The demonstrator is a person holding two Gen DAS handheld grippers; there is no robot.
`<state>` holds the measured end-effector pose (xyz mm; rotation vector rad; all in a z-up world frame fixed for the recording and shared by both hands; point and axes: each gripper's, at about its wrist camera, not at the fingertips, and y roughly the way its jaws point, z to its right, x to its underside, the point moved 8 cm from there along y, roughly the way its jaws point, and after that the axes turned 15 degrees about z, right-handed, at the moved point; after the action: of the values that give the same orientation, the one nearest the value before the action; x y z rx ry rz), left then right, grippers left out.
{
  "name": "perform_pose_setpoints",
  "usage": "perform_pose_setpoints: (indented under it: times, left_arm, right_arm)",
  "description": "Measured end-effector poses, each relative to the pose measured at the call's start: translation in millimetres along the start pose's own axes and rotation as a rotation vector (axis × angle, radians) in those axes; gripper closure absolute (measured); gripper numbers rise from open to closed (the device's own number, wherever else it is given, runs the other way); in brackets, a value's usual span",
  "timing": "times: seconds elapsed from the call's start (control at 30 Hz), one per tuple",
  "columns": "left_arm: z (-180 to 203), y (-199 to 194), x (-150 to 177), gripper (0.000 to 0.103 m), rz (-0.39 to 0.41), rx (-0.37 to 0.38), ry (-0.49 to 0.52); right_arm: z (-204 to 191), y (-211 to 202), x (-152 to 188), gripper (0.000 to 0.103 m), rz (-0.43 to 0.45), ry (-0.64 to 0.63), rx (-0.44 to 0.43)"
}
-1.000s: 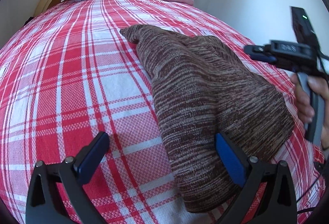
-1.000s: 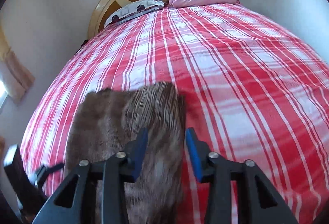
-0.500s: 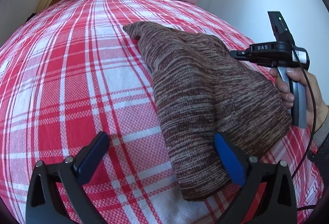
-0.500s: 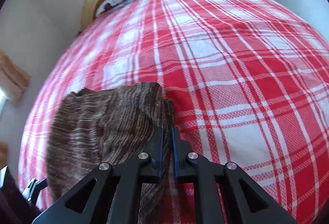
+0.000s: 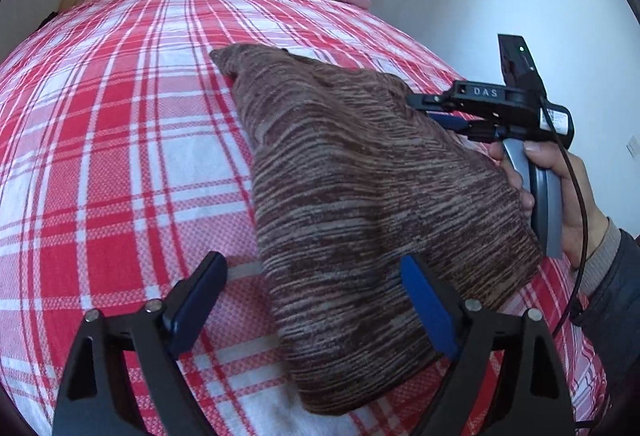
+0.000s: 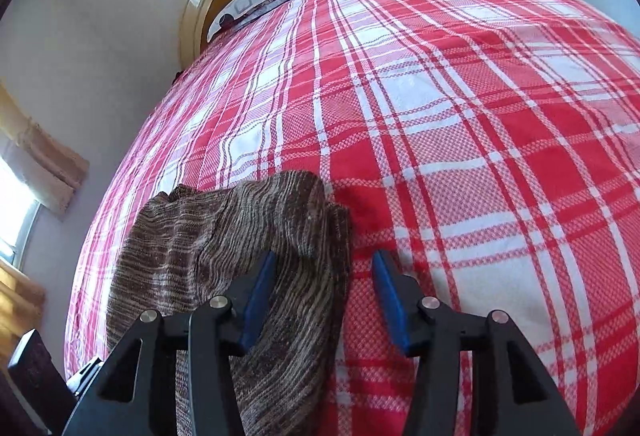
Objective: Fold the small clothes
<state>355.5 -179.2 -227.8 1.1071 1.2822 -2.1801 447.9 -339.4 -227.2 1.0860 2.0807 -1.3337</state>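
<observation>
In the left wrist view, the left gripper (image 5: 312, 308) filled the bottom of the frame, its jaws wide and just closing a little, the near end of the brown knit garment (image 5: 360, 196) lying between them untouched by the left pad. The garment ran from centre to lower right across the red checked bed (image 5: 120, 136). At the right edge a hand (image 5: 560, 192) held the right gripper (image 6: 324, 296), whose jaws had just parted halfway, pads clear of the garment's edge between them.
</observation>
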Motion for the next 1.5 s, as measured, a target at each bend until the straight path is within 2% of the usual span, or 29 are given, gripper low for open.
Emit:
perform_pose_setpoints:
  times: [0.27,0.37,0.47,0.6,0.7,0.73,0.77,0.9,1.0,1.27,1.5]
  left_arm:
    - [3.4,1.3,2.8,0.014,-0.006,-0.008,0.033]
    - [10.1,1.4,3.7,0.032,-0.008,0.006,0.059]
    - [13.1,0.9,4.8,0.035,-0.008,0.004,0.077]
    - [12.7,0.8,5.9,0.035,-0.007,0.002,0.082]
    - [13.0,1.2,5.5,0.035,-0.006,0.001,0.085]
    - [13.5,1.2,5.3,0.039,-0.006,0.002,0.085]
    - [14.0,1.4,4.3,0.042,-0.004,0.006,0.088]
    - [17.8,-3.3,3.8,0.066,0.009,0.025,0.098]
    - [16.0,-6.2,2.5,0.073,0.014,0.029,0.091]
    - [11.7,-12.4,-3.5,0.081,0.031,0.035,0.069]
    - [3.3,-27.2,-12.9,0.084,0.058,0.044,0.026]
  right_arm:
    - [-1.8,10.4,-0.7,0.054,0.005,0.031,-0.087]
    - [-1.5,15.9,-2.0,0.064,0.003,0.051,-0.114]
    - [-3.4,15.6,0.5,0.074,0.002,0.066,-0.166]
    - [-2.2,16.2,1.8,0.074,-0.007,0.089,-0.196]
    - [-2.5,16.8,2.0,0.074,-0.004,0.09,-0.196]
    - [-3.6,16.8,2.0,0.075,-0.004,0.083,-0.192]
    - [-4.6,16.5,1.9,0.081,-0.005,0.076,-0.189]
    - [-16.1,11.6,-1.3,0.085,-0.011,0.034,-0.165]
    - [-19.9,7.7,-2.7,0.086,0.009,0.022,-0.146]
    - [-23.3,-5.7,-6.3,0.086,0.058,0.038,-0.128]
    - [-32.3,-16.7,-9.1,0.087,0.069,0.086,-0.165]
